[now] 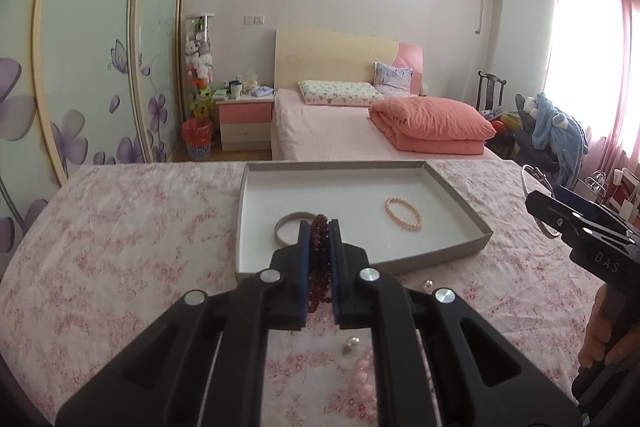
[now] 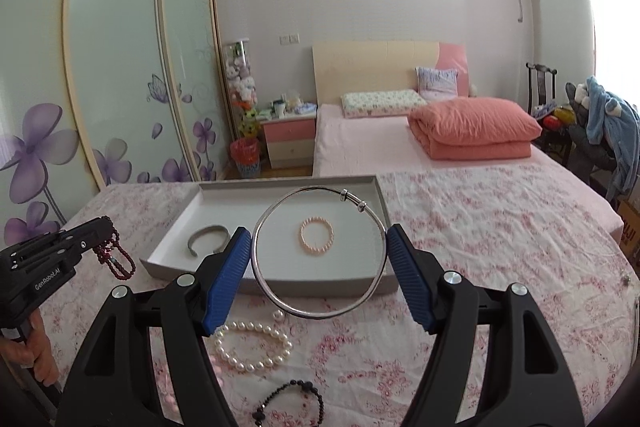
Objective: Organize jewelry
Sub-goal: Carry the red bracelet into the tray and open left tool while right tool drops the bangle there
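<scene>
Clamping a dark red beaded bracelet [image 1: 319,259] between its blue pads, the left gripper [image 1: 319,239] is shut on the strand, whose loops dangle free below the jaws, lifted clear of the cloth, probably for carrying. The right gripper [image 2: 320,247] stands wide, its pads pressing the opposite sides of a thin silver bangle [image 2: 320,253] so the hoop sits flat between them. Just beyond both lies the shallow white cardboard tray [image 2: 382,211], already holding a grey open cuff [image 2: 208,237] at left and a pale pink bead bracelet [image 2: 317,237] near the middle. Nearer, on the pink floral tablecloth [image 2: 480,227], a white pearl bracelet [image 2: 254,347] and a black bead bracelet [image 2: 288,403] wait.
</scene>
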`<state>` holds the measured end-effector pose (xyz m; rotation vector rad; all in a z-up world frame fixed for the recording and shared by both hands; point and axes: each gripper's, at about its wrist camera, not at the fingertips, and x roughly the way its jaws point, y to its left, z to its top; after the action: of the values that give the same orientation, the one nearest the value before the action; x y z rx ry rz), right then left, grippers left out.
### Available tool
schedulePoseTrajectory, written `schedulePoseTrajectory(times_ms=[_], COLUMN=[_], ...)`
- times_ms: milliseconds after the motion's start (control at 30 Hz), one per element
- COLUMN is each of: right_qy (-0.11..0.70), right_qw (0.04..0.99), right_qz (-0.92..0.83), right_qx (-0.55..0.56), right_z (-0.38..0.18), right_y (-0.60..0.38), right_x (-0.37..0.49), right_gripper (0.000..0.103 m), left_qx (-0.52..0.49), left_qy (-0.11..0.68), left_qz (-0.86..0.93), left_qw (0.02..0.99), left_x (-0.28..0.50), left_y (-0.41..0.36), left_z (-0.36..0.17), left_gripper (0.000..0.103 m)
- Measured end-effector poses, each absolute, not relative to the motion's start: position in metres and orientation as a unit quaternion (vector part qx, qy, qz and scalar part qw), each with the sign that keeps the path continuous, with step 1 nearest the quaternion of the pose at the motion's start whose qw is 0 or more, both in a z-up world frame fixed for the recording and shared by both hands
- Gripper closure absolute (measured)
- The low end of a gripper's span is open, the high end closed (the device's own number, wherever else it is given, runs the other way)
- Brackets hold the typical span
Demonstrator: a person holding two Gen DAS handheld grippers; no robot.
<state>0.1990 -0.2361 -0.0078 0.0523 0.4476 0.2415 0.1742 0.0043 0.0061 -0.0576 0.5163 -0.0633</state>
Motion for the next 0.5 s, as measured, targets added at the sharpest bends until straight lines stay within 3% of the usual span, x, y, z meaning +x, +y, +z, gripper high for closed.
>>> schedulePoseTrajectory(times_ms=[500], right_qy=[0.179], right_qw=[0.976], right_qz=[0.123], right_qx=[0.025], right_z=[0.012], right_y=[-0.230], right_x=[0.212], right_gripper=[0.033], left_qx=[-0.013], left_qy=[0.231], left_qz=[-0.028], left_qw=[0.972], left_x=[0.205], left_y=[-0.007], left_z=[0.024], left_gripper=[0.093])
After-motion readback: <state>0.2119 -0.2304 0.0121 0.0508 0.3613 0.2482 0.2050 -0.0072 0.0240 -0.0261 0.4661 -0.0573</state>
